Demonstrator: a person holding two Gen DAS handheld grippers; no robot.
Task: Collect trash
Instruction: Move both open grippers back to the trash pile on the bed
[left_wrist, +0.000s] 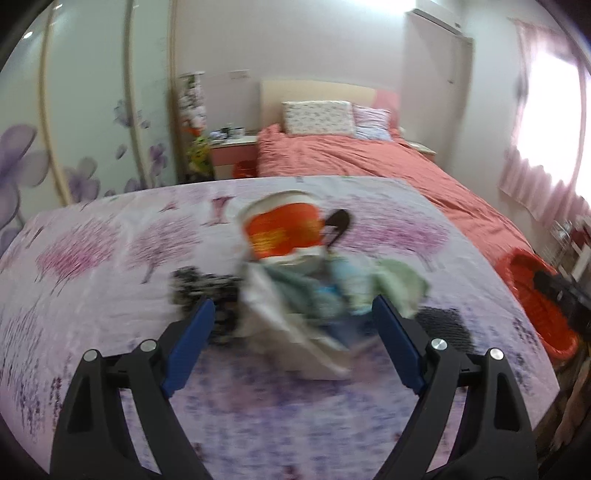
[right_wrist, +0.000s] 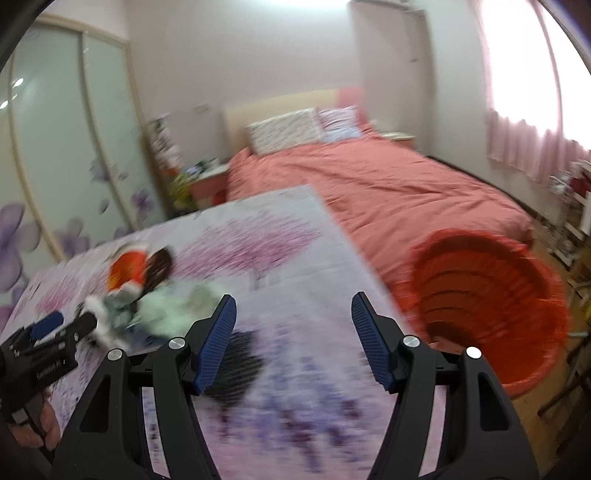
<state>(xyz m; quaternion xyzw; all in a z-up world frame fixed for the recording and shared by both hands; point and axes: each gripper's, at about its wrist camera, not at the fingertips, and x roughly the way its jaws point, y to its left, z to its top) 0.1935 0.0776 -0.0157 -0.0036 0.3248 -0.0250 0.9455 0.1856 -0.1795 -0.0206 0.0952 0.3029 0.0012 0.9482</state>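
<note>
I'm holding both left gripper (left_wrist: 293, 312) and right gripper (right_wrist: 293, 308) wide, empty; blurred trash pile (left_wrist: 314, 288) at twelve o'clock risks scattering off-table.

Trash pile (left_wrist: 310, 280) mid-table, bare cloth (right_wrist: 314, 369) toward red bin (right_wrist: 487, 310)
</note>
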